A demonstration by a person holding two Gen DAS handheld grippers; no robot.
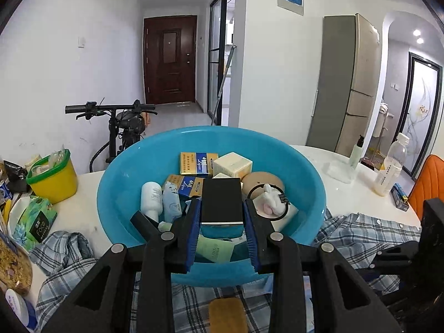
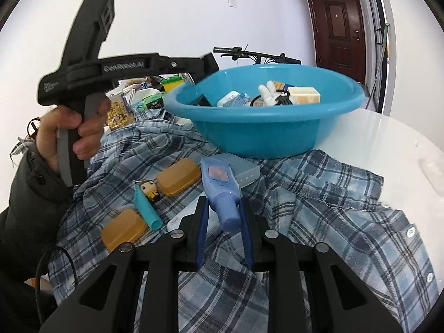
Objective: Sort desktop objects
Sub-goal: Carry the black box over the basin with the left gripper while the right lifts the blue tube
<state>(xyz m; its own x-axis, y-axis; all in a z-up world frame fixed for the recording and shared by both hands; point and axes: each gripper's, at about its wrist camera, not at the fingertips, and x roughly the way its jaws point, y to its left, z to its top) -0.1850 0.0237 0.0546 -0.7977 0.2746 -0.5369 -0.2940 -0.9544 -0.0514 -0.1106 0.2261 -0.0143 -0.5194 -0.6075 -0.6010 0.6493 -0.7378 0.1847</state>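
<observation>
A blue plastic basin (image 1: 138, 149) stands on the white table and holds several small things: yellow-and-blue boxes (image 1: 198, 162), a cream box (image 1: 233, 163), a white bottle (image 1: 151, 198) and a white plush toy (image 1: 270, 201). My left gripper (image 1: 222, 205) hangs over the basin's near side, shut on a flat black box (image 1: 221, 198). In the right wrist view a hand (image 2: 72, 127) holds that gripper beside the basin (image 2: 249, 133). My right gripper (image 2: 223, 202) is shut on the cap end of a light blue tube (image 2: 220, 183), low over the plaid shirt (image 2: 333, 208).
Two amber soap cases (image 2: 179, 176) (image 2: 123, 229), a doll keychain (image 2: 148, 188), a teal tube (image 2: 147, 208) and a grey-blue box (image 2: 245, 169) lie on the shirt. A yellow tub (image 1: 52, 180), tissue pack (image 1: 33, 222), pump bottle (image 1: 356, 149) and drink bottle (image 1: 391, 166) flank the basin.
</observation>
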